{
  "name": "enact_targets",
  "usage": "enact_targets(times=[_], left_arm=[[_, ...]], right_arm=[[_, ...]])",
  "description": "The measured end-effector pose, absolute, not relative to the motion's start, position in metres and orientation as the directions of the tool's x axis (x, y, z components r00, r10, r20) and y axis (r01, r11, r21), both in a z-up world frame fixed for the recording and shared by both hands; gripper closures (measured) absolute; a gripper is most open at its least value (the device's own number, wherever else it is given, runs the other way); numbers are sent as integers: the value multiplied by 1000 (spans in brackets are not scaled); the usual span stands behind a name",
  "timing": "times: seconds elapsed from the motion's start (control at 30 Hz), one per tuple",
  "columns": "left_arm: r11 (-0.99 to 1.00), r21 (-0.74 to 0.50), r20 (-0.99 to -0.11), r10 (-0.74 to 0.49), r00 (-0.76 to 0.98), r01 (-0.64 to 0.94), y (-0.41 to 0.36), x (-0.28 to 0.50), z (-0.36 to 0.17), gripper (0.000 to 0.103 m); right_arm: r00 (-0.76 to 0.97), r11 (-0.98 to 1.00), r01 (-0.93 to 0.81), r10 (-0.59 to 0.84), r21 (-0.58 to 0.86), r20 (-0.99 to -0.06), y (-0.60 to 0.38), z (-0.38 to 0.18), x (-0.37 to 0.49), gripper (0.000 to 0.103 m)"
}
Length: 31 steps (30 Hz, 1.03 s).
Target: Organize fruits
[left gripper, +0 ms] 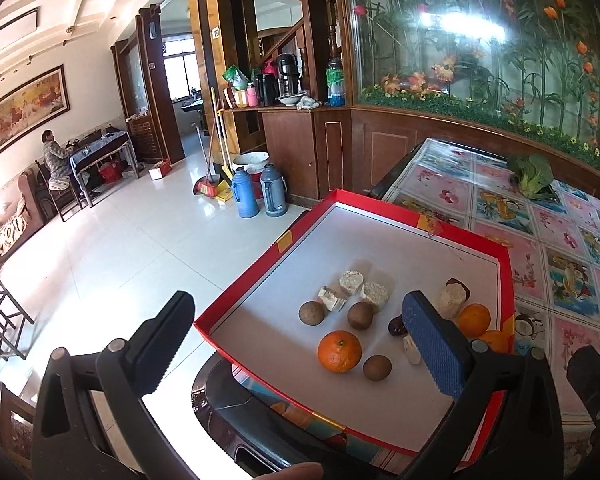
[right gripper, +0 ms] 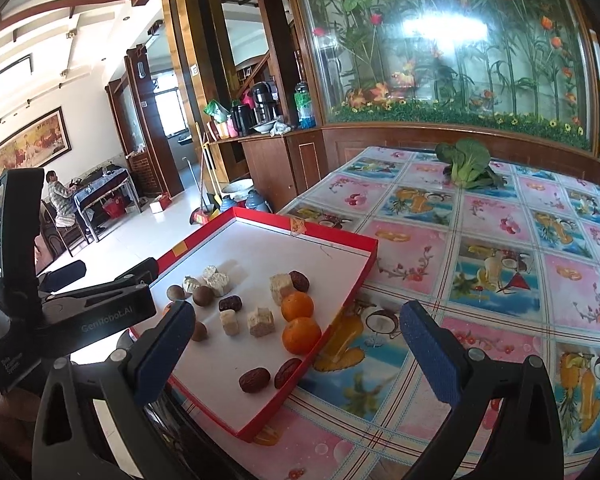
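A red-rimmed tray [left gripper: 260, 264] with a white floor sits at the table's left corner; it also shows in the right wrist view [right gripper: 340, 236]. It holds oranges [left gripper: 339, 351] [right gripper: 297, 306], brown round longans [left gripper: 311, 313] [right gripper: 203, 295], dark red dates [right gripper: 254, 379] and pale cut chunks [left gripper: 352, 282] [right gripper: 261, 321]. My left gripper [left gripper: 304, 356] is open and empty, held over the tray's near edge above an orange. My right gripper [right gripper: 296, 348] is open and empty, over the tray's right side near two oranges.
The table has a fruit-print cloth [right gripper: 480, 280]. A leafy green vegetable [right gripper: 466, 164] lies at its far side by the glass partition. Beyond the left table edge is a tiled floor with two thermos flasks [left gripper: 260, 194]. The left gripper's body [right gripper: 80, 312] shows left of the tray.
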<state>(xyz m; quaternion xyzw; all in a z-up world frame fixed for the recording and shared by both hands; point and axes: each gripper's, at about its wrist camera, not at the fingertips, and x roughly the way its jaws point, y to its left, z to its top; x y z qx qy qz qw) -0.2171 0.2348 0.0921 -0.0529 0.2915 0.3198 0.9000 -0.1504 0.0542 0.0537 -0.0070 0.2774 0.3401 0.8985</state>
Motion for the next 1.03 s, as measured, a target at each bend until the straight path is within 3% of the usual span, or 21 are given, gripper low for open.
enact_targets(times=[0.5,1.03], left_arm=[[801,93,-547,538,641,-592,252,-217,89,0],[787,52,-479,560,676,-615,261,-239,112,0]], right_arm=[[625,776,-607,598,169,-502,76,60,-147,1],[625,749,-654,612,104,-484,88,65,-153,1]])
